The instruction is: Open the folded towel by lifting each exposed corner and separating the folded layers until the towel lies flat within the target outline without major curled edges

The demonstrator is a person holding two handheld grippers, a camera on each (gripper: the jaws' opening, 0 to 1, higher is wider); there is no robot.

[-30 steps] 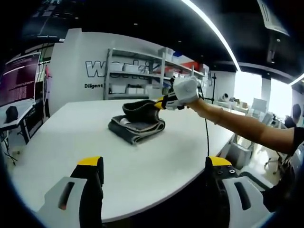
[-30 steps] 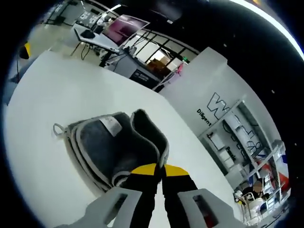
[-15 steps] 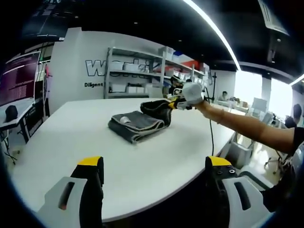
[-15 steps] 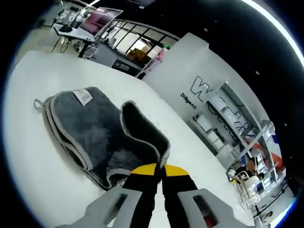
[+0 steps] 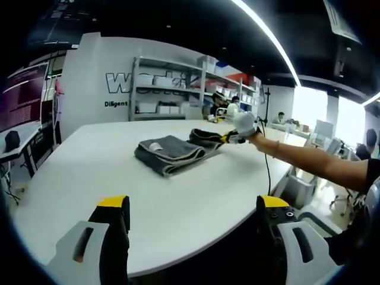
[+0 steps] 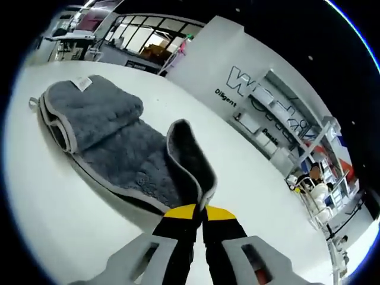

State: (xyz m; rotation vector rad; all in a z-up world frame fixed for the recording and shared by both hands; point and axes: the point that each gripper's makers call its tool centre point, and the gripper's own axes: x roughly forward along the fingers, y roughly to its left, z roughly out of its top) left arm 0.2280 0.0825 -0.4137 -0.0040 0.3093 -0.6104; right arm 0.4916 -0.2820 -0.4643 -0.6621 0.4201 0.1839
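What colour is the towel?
Dark grey towel with a lighter grey edge, best in the right gripper view.

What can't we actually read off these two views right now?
- Target outline: no marking made out on the white table in either view.
- Towel layer count: the folded stack on the far side hides its lower layers, right gripper view.
- Held edge: the right gripper fingers cover the pinched part.
- Towel tag: print too small to read.
- Right gripper grip, left gripper view: too small and distant.
- Left gripper: open, far from the towel.
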